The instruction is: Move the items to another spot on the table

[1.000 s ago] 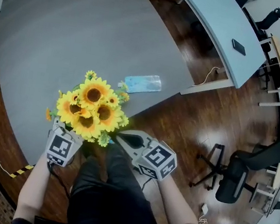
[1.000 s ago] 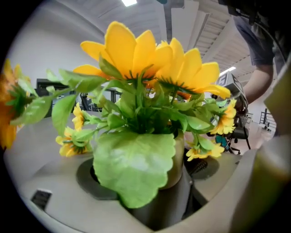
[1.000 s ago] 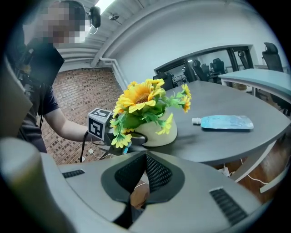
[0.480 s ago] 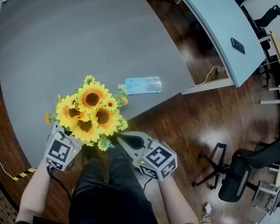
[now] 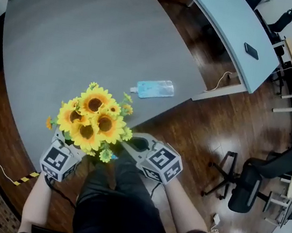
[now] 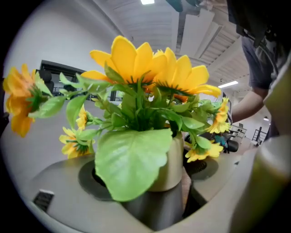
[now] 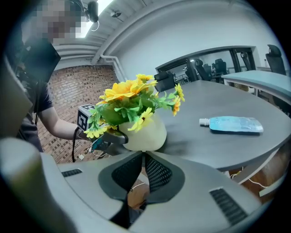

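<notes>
A cream pot of artificial sunflowers (image 5: 94, 116) stands near the front edge of the grey table (image 5: 65, 36). My left gripper (image 5: 81, 150) reaches in under the blooms and is shut on the pot (image 6: 172, 159); the right gripper view shows its jaws clasping the pot's (image 7: 145, 132) left side. My right gripper (image 5: 126, 144) hovers just off the table edge, right of the pot. Its jaws are beginning to open, the tips (image 7: 143, 157) are almost together, and nothing is between them. A blue pouch (image 5: 154, 89) lies flat on the table further right.
The table edge curves close in front of me, with wooden floor (image 5: 199, 126) beyond it. A second long table (image 5: 230, 28) with a phone (image 5: 251, 50) stands at the back right. Office chairs (image 5: 250, 183) sit on the floor to the right.
The sunflower pot and my left gripper have shifted slightly toward me and to the left. The right gripper has hardly moved.
</notes>
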`<control>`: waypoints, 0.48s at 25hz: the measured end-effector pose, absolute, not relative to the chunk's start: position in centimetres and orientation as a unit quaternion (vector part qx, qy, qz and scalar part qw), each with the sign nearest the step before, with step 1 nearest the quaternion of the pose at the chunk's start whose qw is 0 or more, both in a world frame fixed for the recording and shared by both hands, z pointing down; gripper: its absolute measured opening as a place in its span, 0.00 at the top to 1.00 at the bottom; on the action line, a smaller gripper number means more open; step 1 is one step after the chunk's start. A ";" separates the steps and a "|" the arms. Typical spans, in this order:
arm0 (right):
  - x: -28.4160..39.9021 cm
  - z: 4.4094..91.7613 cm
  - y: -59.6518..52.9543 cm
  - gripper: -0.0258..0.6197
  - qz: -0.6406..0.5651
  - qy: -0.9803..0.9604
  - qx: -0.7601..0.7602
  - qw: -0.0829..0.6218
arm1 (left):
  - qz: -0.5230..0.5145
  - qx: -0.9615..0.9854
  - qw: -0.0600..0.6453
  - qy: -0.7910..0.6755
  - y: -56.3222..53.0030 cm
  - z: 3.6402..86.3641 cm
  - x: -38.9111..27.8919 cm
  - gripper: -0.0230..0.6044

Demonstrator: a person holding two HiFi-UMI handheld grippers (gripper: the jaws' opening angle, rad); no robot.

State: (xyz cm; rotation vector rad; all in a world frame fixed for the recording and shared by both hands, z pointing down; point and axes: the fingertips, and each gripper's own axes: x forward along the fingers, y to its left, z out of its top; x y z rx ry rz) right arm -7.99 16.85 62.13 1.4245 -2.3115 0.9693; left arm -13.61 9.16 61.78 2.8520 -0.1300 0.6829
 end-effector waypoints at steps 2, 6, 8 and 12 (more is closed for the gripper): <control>-7.8 62.2 16.9 0.91 0.334 -0.801 0.479 0.131 | 0.225 0.965 0.128 -0.046 9.3 61.6 -13.6 0.27; -8.4 61.7 16.5 0.62 0.354 -0.814 0.447 0.111 | 0.204 0.962 0.178 -0.032 10.1 61.1 -13.4 0.27; -8.9 61.1 16.4 0.55 0.366 -0.821 0.429 0.087 | 0.197 0.961 0.194 -0.029 10.4 60.6 -13.3 0.28; -8.1 59.3 17.0 0.48 0.384 -0.825 0.412 0.051 | 0.185 0.958 0.219 -0.023 10.9 58.9 -13.1 0.28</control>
